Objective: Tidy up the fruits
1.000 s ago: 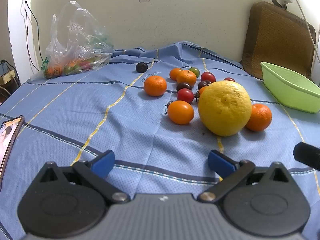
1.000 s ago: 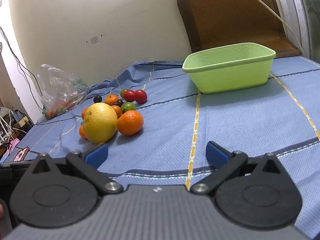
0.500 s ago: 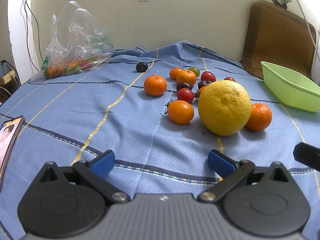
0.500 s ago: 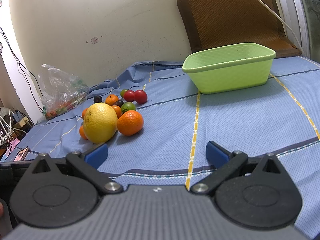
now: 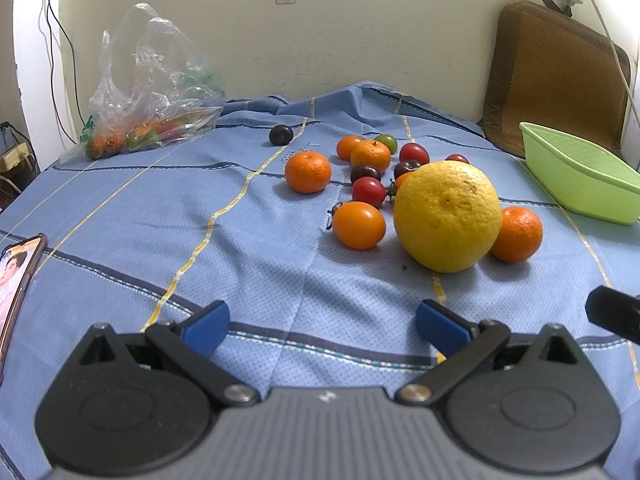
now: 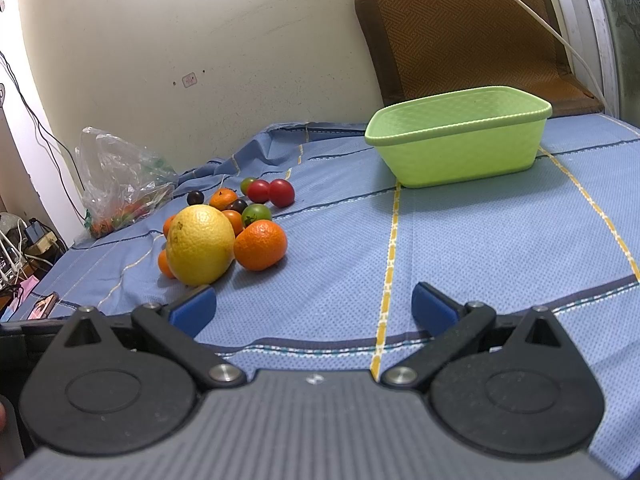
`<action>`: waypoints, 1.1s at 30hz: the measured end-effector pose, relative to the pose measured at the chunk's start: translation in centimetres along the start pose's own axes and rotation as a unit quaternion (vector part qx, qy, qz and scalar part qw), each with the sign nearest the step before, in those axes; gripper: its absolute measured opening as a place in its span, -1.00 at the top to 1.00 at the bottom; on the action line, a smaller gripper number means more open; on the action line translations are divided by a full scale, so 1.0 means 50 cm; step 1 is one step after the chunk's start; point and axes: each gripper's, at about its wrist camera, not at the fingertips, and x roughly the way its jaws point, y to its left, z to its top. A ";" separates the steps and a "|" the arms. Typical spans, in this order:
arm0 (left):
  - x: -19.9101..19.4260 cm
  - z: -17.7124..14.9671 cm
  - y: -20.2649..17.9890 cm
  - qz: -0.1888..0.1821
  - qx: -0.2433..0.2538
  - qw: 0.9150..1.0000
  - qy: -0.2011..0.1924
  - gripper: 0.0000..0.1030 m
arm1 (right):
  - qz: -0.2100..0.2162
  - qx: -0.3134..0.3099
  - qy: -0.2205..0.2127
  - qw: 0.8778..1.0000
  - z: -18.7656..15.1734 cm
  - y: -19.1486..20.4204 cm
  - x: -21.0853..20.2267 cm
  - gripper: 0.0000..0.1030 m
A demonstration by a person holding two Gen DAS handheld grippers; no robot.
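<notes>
A big yellow grapefruit lies on the blue cloth among several tangerines and small red, dark and green tomatoes. It also shows in the right wrist view, beside a tangerine. A light green basket stands far right; it also shows in the left wrist view. My left gripper is open and empty, short of the fruit. My right gripper is open and empty, with the fruit pile ahead on its left.
A clear plastic bag with more fruit lies at the back left by the wall. A phone lies at the cloth's left edge. A brown cushion leans on the wall behind the basket. Cables hang at the left.
</notes>
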 end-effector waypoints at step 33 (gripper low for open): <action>0.006 0.079 0.258 -0.299 -0.142 0.944 0.012 -0.88 | 0.199 -0.174 0.077 0.961 0.080 0.245 0.076 0.09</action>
